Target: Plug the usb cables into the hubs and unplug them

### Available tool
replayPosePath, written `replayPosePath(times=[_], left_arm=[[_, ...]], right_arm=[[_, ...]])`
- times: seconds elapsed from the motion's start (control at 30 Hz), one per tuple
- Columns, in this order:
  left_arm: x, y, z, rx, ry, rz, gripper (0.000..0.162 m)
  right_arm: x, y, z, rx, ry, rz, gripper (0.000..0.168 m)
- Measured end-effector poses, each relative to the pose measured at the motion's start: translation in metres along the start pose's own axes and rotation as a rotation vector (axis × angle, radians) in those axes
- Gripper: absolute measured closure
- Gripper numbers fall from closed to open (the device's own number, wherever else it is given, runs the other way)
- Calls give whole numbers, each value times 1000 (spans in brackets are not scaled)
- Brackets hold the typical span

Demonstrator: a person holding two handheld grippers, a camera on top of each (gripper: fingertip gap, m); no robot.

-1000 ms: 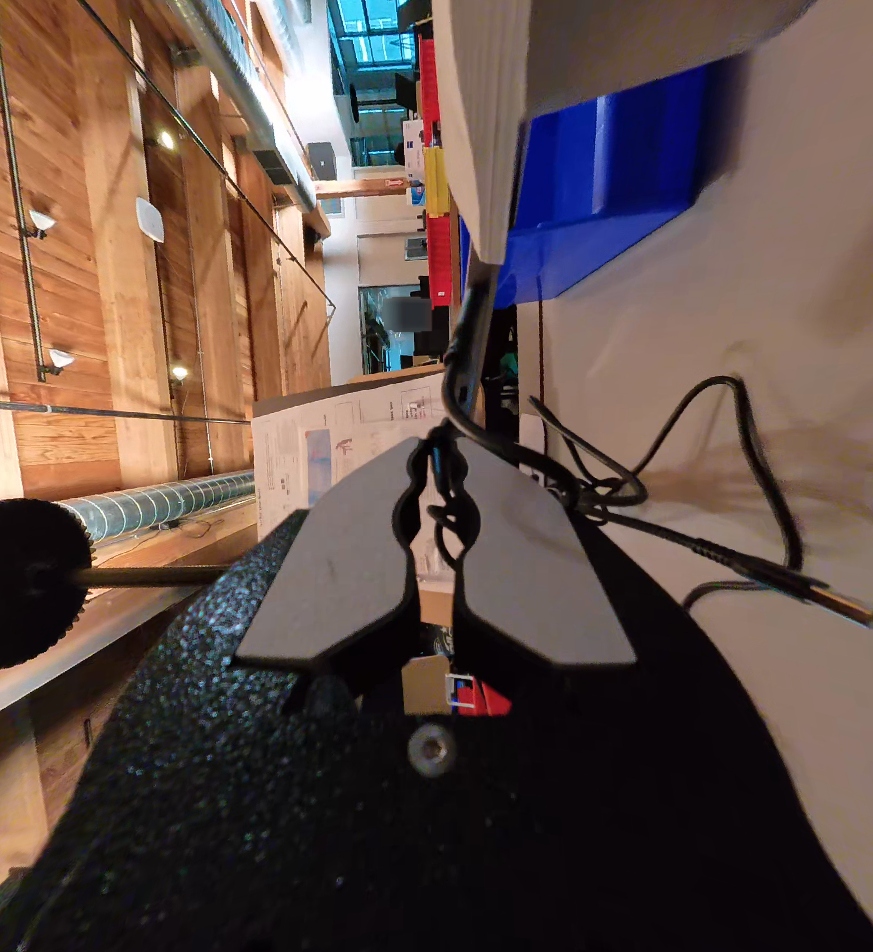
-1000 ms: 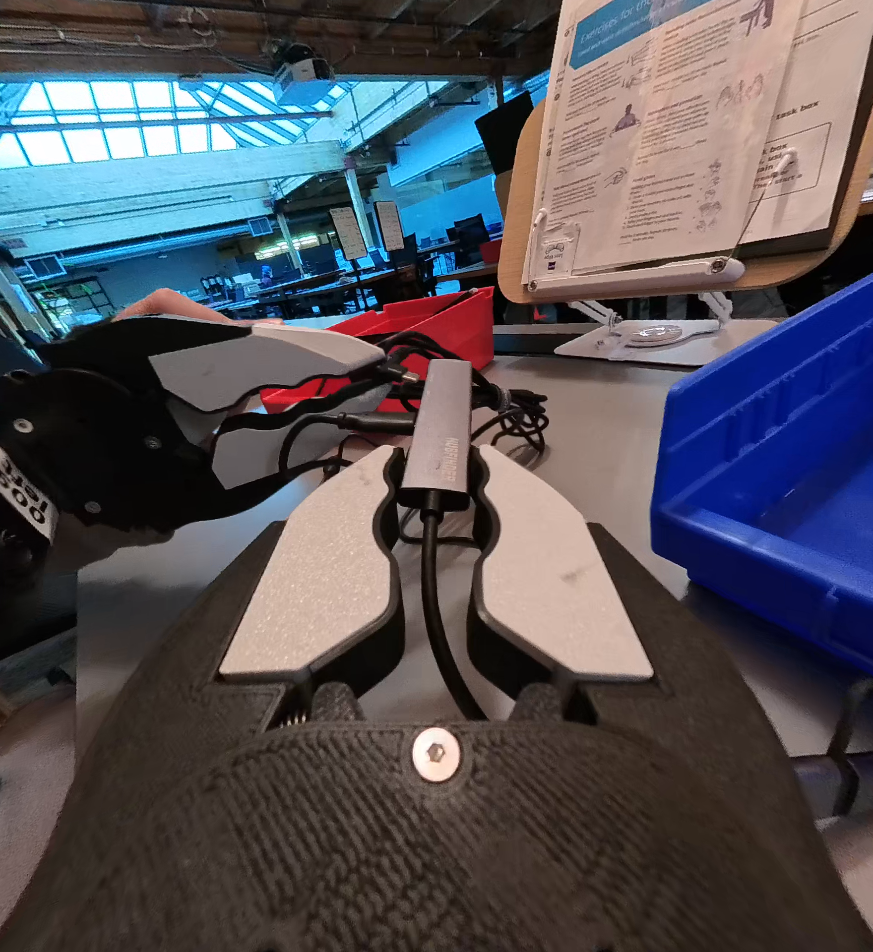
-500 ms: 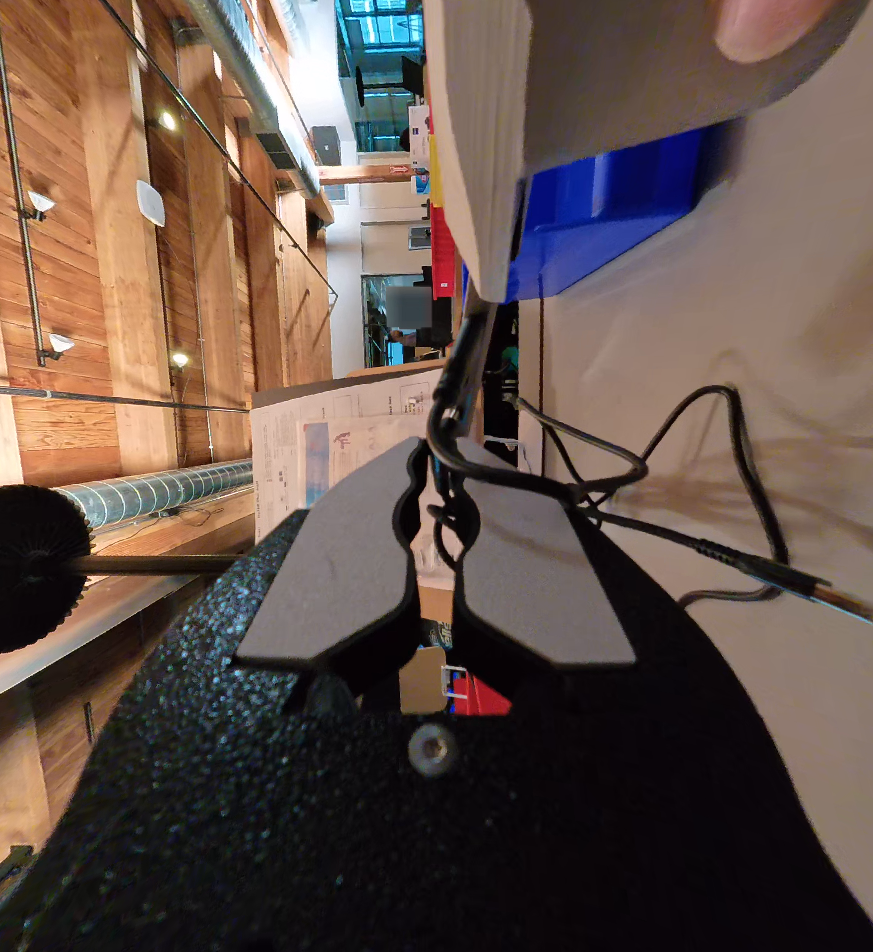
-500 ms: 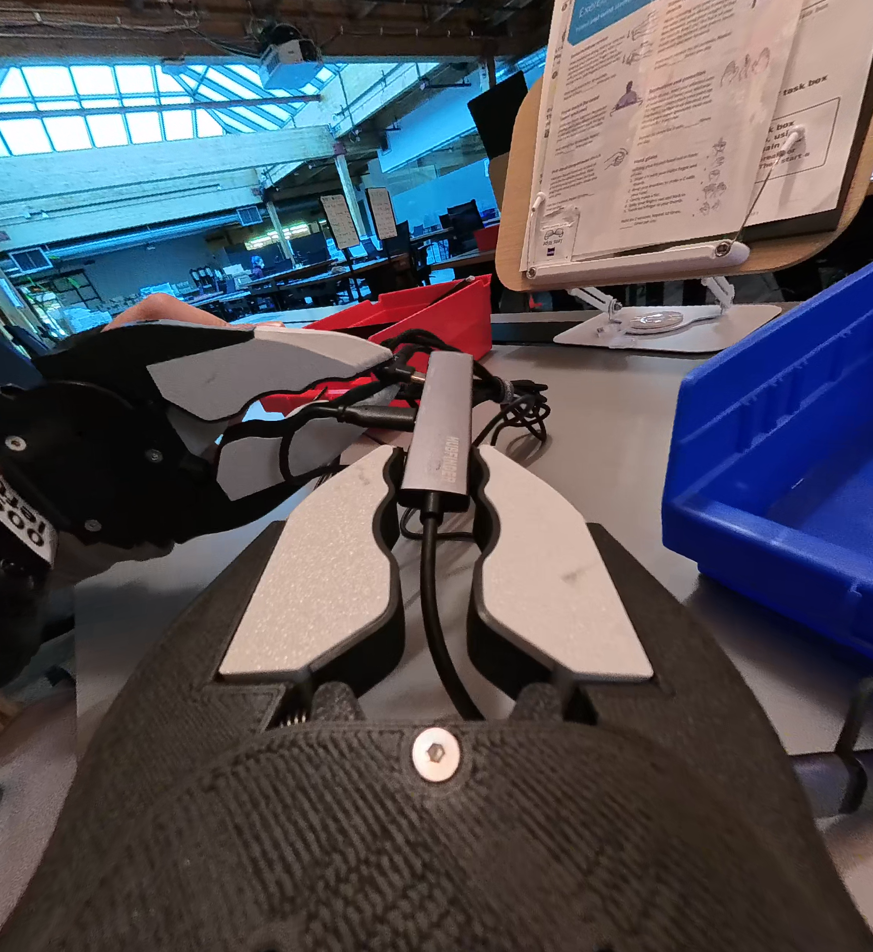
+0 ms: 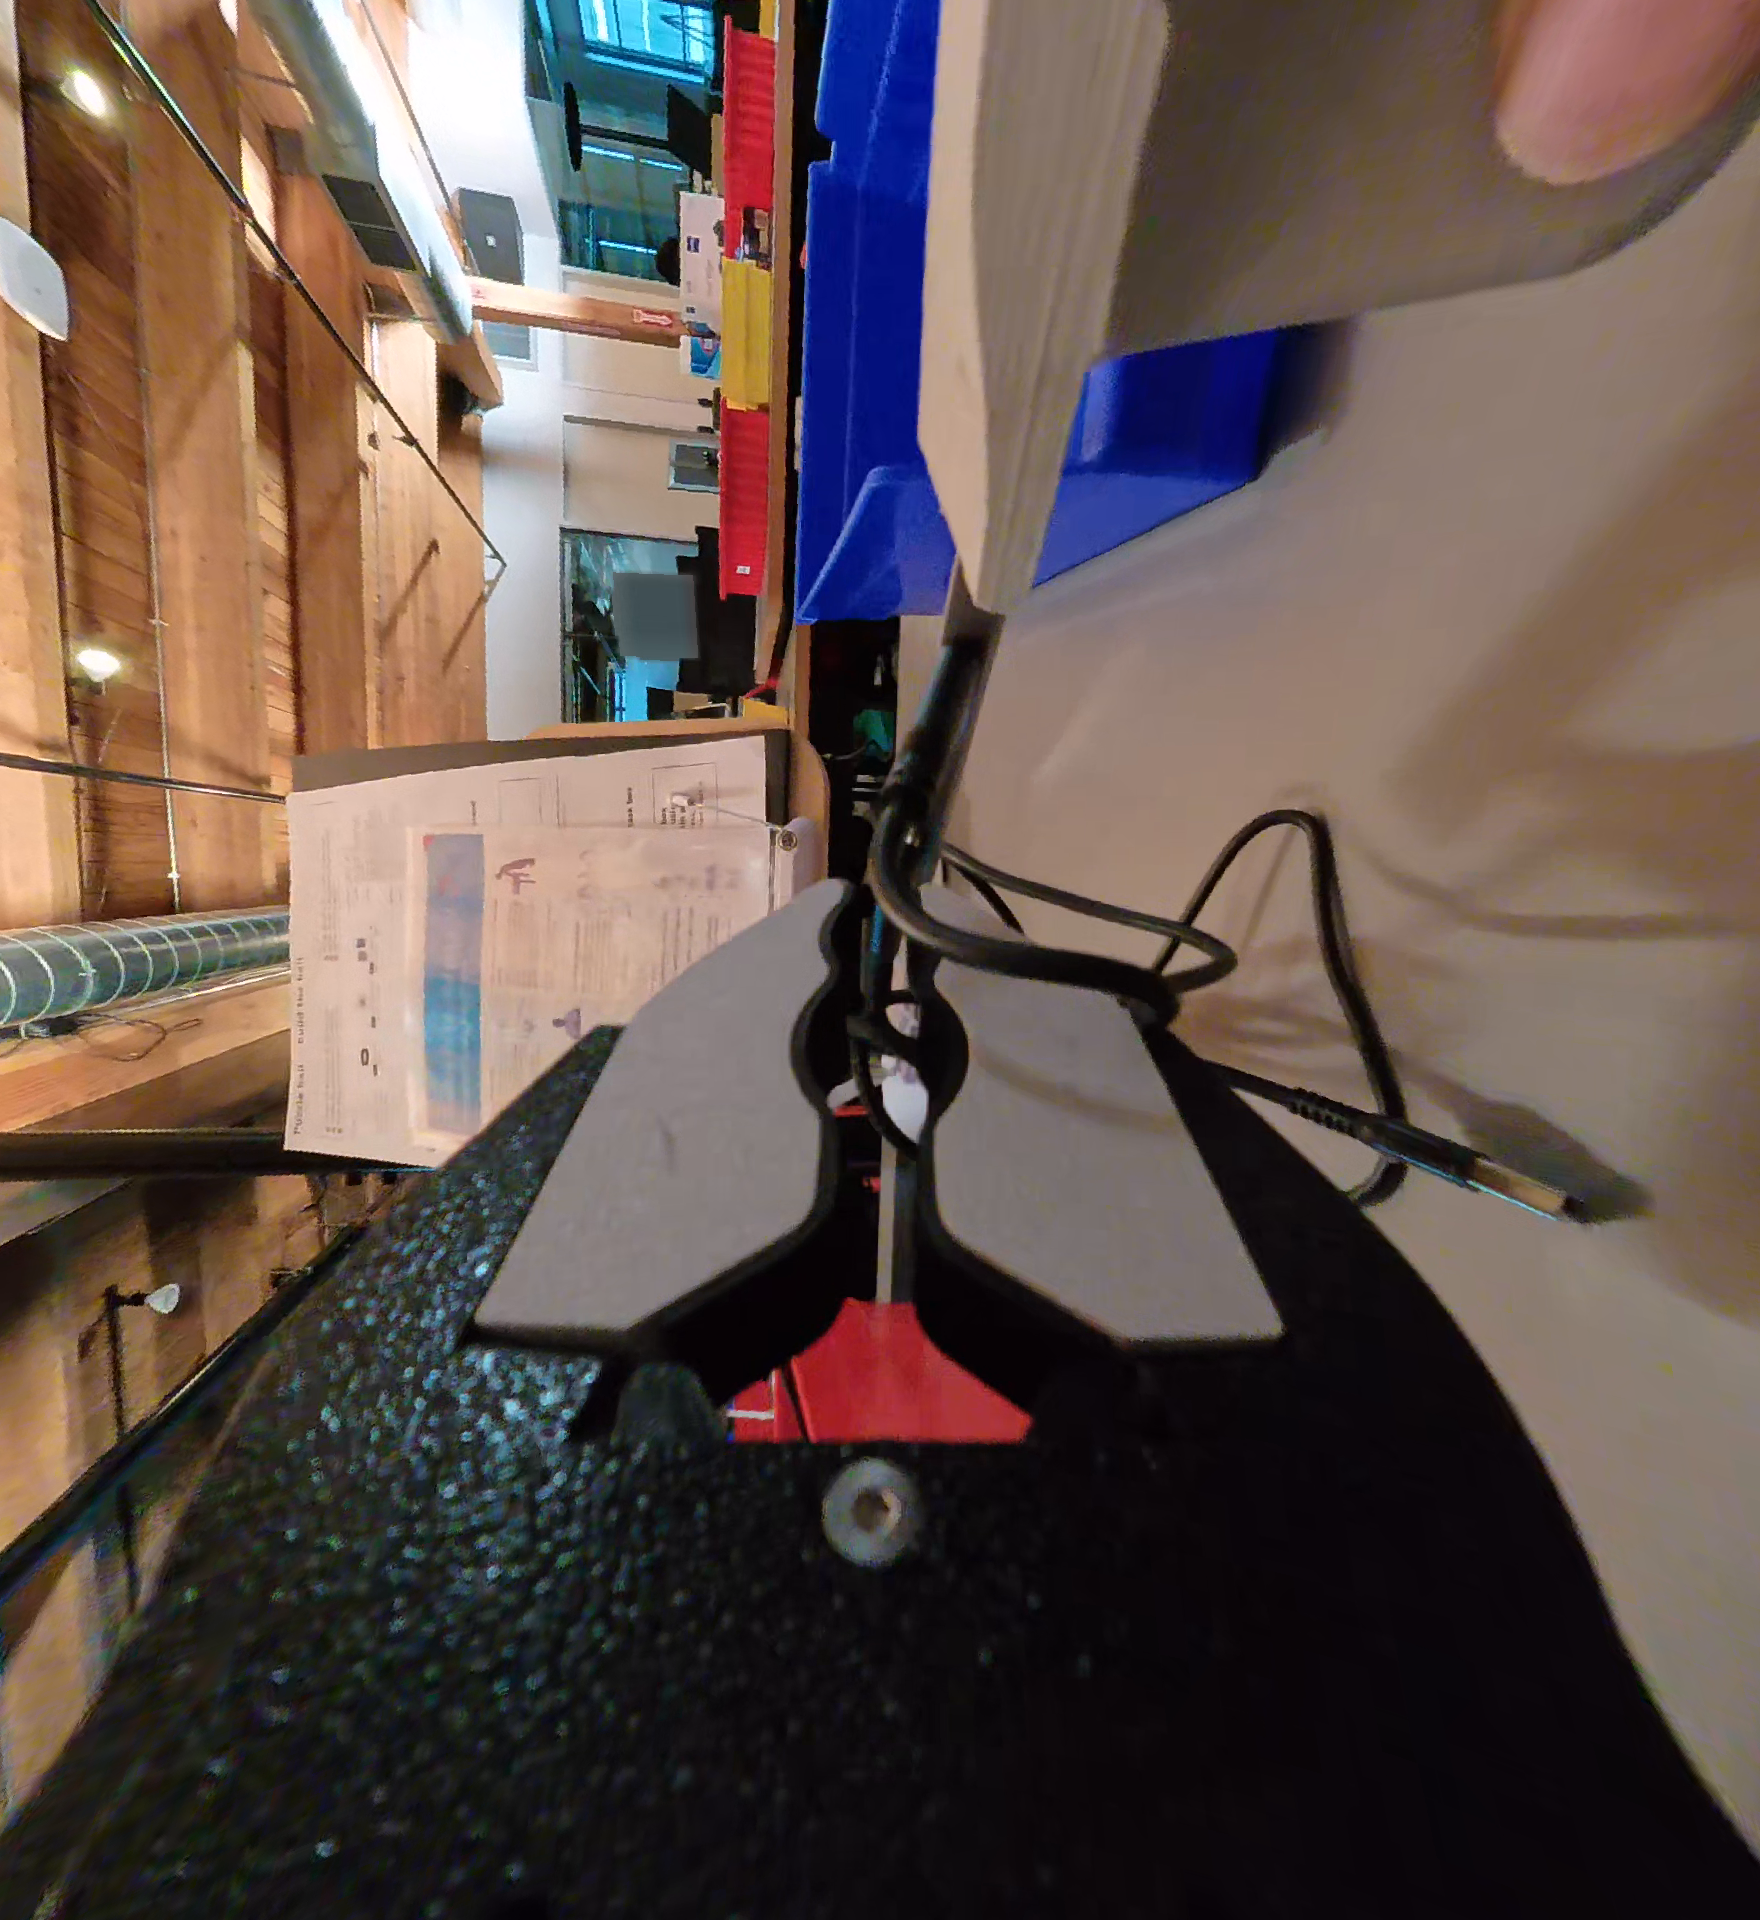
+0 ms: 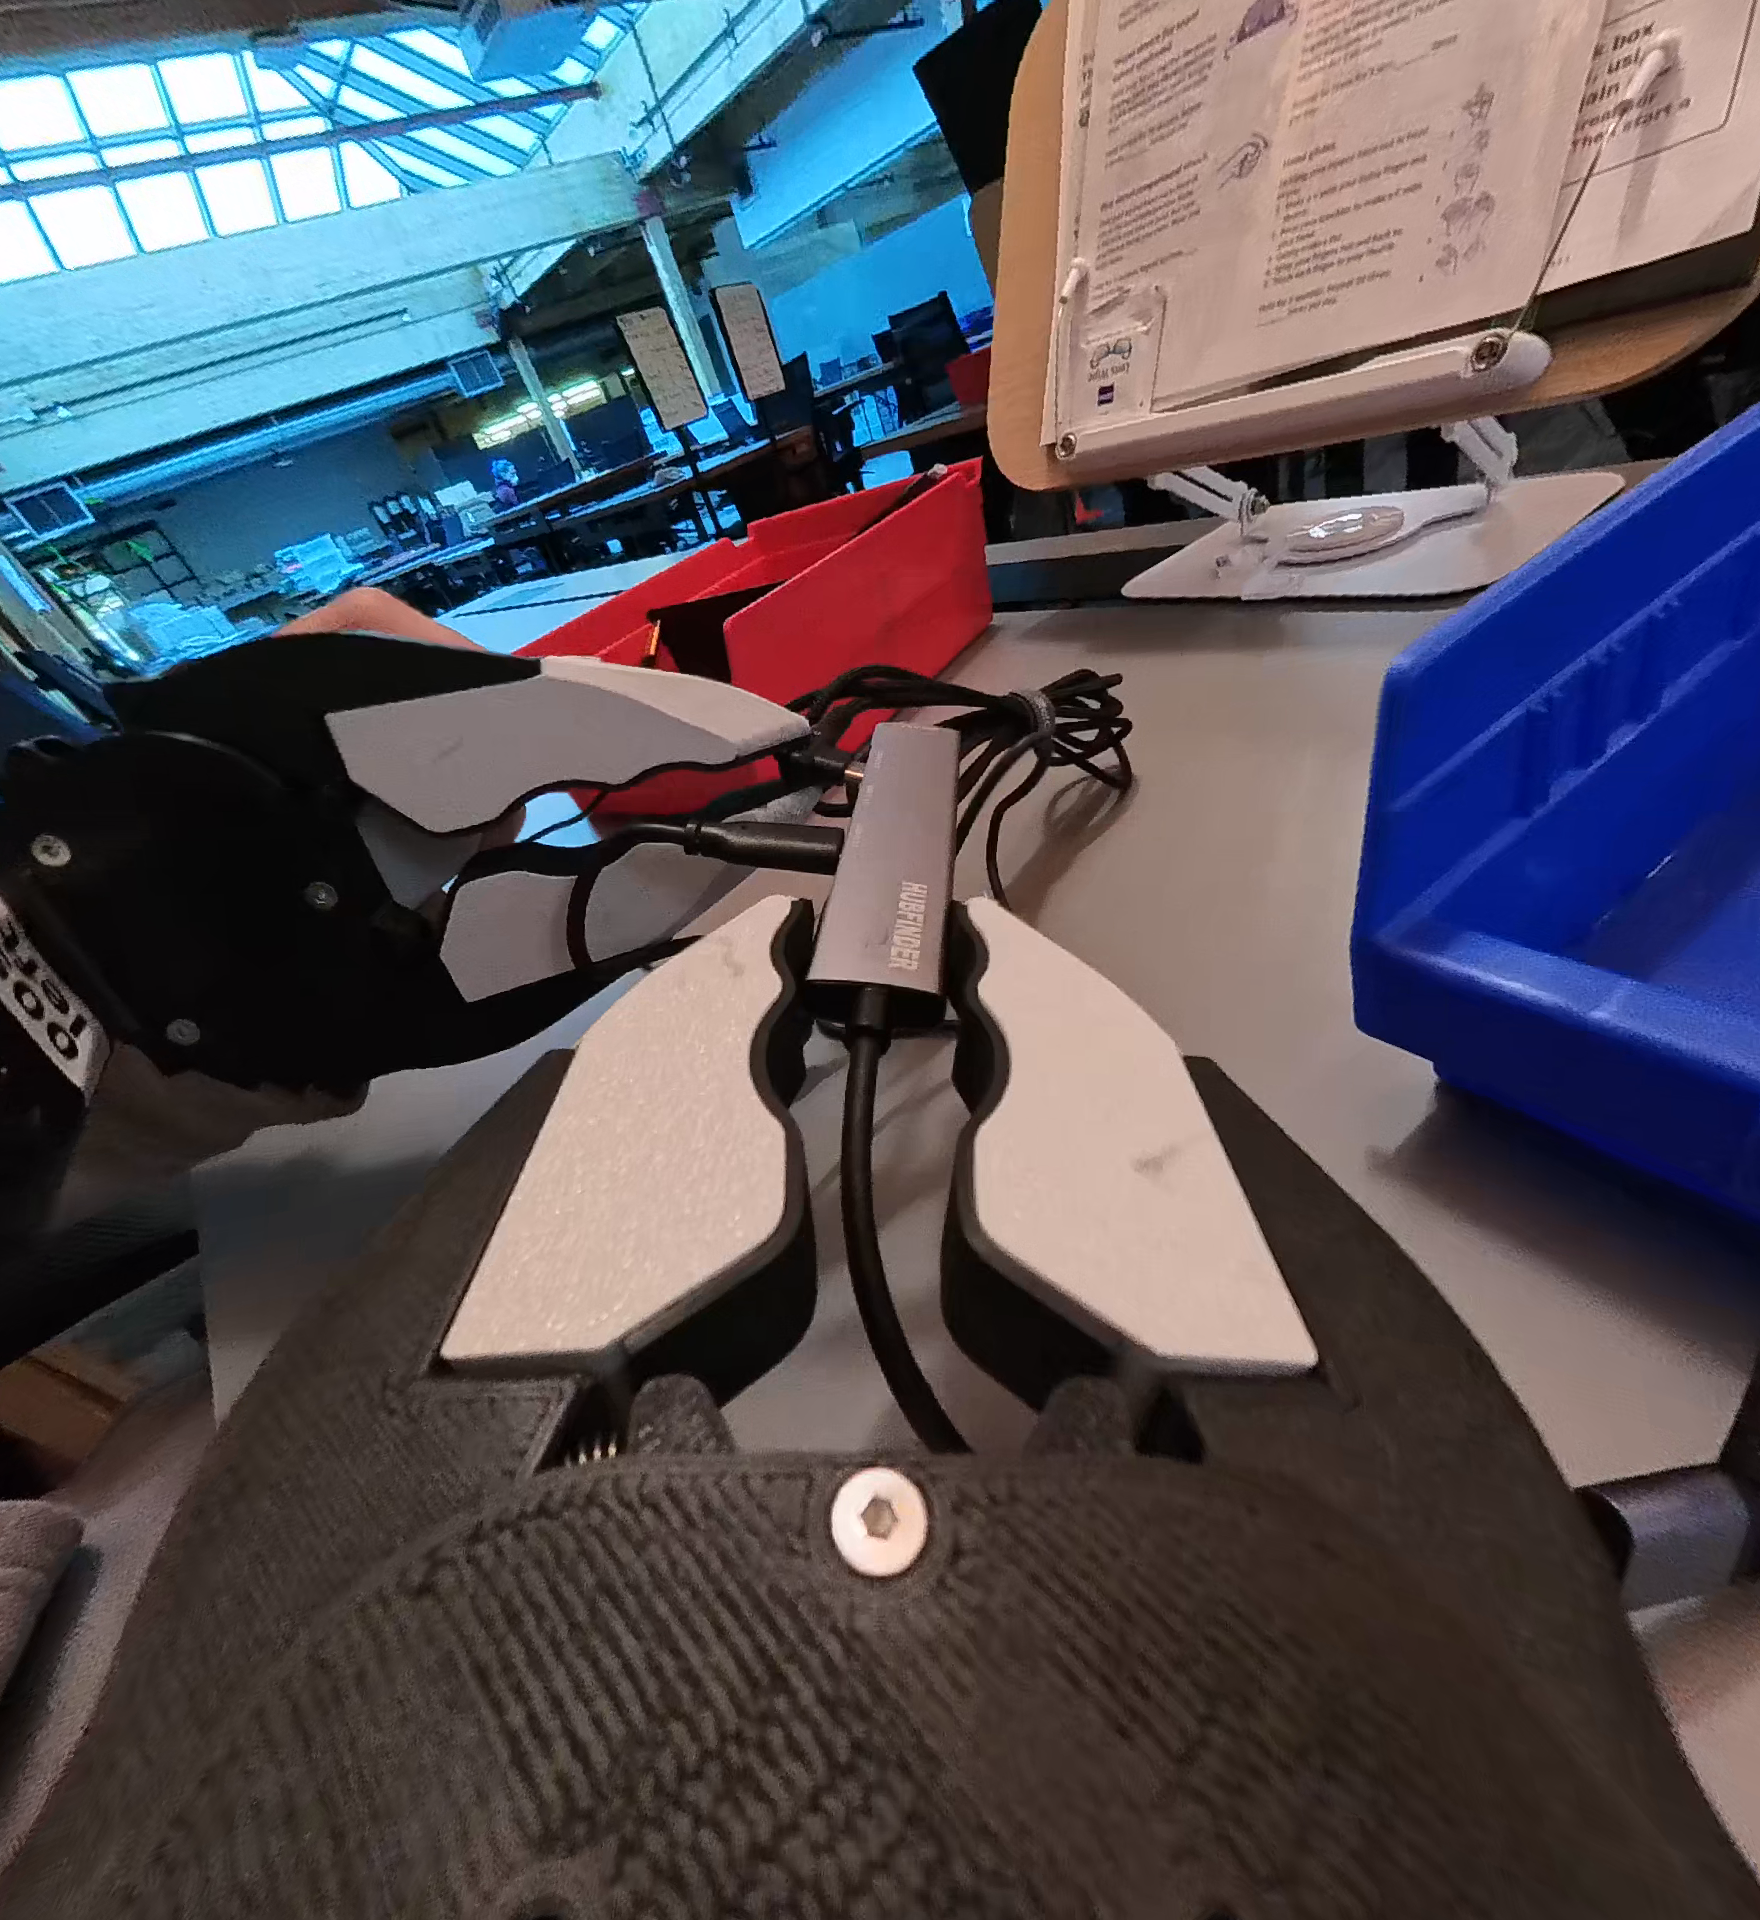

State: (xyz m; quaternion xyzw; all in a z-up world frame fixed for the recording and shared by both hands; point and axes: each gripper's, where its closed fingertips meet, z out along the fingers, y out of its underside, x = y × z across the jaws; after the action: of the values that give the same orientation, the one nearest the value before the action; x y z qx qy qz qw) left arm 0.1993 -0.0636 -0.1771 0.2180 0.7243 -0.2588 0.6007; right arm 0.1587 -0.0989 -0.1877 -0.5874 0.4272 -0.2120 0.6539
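In the right wrist view my right gripper [image 6: 881,914] is shut on a slim grey USB hub [image 6: 897,821], held just above the grey table [image 6: 1219,831]. The hub's own black lead runs back between the fingers. A black plug [image 6: 767,840] sits in the hub's left side. My left gripper [image 6: 793,790] comes in from the left, its tips at the hub's far end. In the left wrist view, rolled sideways, my left gripper [image 5: 881,904] is shut on a thin black USB cable [image 5: 1011,945]. A loose USB plug [image 5: 1510,1195] lies on the table.
A blue bin [image 6: 1582,883] stands close on the right. A red bin [image 6: 855,582] is behind the hub, with a coiled black cable bundle [image 6: 1042,727] in front of it. A document stand with papers [image 6: 1375,208] is at the back. Spacing between my two grippers at the tips: around 6 cm.
My left gripper has edged slightly toward the hub's far end, still holding the cable. My right gripper still holds the hub and has tilted a little.
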Motion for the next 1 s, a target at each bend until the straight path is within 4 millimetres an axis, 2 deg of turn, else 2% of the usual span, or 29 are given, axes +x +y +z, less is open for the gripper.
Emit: replayPosePath(times=[0.43, 0.57, 0.83, 0.93, 1.0], left_arm=[[-1, -6, -2, 13, -52, 74, 155], [-3, -9, -6, 41, -82, 137, 156], [-16, -11, -14, 85, -126, 131, 155], [-15, -12, -15, 122, -105, 157, 155], [-11, -13, -18, 150, -93, 182, 155]], right_arm=[[-3, -1, -3, 12, -42, 39, 142], [-6, -2, -5, 12, -55, -37, 142], [-21, 2, -3, -12, -113, -112, 140], [-19, -4, -5, 36, -122, -84, 141], [-20, -2, -7, 10, -130, -137, 140]])
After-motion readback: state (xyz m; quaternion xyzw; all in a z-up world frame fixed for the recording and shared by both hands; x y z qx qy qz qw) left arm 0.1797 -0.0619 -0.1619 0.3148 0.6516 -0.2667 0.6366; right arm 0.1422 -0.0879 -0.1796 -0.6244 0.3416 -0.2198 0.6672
